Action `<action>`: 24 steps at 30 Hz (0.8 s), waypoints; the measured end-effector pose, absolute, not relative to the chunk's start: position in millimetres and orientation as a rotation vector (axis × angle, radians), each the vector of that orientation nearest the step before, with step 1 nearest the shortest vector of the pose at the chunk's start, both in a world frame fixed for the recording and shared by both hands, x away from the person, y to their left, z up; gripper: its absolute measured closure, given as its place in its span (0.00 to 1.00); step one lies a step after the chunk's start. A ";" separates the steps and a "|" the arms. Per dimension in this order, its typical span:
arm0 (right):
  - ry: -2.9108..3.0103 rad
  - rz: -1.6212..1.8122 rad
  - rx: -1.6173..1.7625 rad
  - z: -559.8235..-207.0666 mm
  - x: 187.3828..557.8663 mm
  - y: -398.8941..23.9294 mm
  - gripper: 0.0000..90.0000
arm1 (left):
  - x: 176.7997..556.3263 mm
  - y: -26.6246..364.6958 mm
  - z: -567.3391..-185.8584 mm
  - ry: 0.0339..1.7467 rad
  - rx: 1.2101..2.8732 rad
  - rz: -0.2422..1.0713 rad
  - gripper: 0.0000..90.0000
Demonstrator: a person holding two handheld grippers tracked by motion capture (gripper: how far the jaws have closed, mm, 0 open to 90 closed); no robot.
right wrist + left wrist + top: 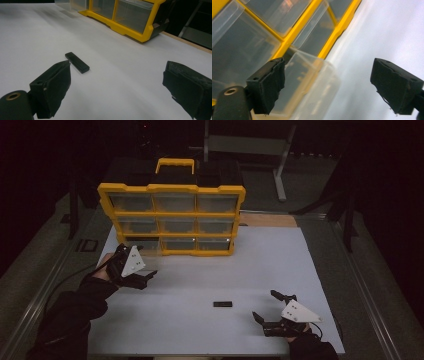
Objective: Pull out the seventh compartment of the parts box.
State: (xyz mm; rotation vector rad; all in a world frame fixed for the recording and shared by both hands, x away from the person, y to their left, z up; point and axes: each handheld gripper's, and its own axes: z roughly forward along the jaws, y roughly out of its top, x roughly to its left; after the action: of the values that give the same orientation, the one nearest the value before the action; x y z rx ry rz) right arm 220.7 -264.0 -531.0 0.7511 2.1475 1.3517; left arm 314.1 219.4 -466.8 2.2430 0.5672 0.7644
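Clear plastic drawer (312,85) is sticking out of yellow organizer (172,215) at its bottom-left bay, on white table (210,280) | left hand-held gripper (327,85) is hovering released – drawer just beside one pad | right hand-held gripper (117,85) is gaping, empty – small black bar (77,62) is lying near it

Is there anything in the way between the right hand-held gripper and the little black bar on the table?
No. Nothing visible stands between the right hand-held gripper and the black bar, just bare white table. The jaws are open and empty.
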 end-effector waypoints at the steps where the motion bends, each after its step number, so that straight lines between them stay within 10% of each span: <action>1: 2.147 1.352 0.751 -531.0 220.7 -263.9 0.09 | 312.7 221.0 -467.4 0.587 2.216 0.734 0.11; 24: 2.151 1.354 0.749 -530.9 219.7 -262.3 0.09 | 276.5 216.7 -496.6 0.694 2.021 0.483 0.00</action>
State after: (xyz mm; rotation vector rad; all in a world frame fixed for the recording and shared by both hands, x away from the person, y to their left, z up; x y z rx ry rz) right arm 219.7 -262.3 -530.9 0.7491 2.1511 1.3544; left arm 276.5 216.7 -496.6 2.0214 0.6939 0.4831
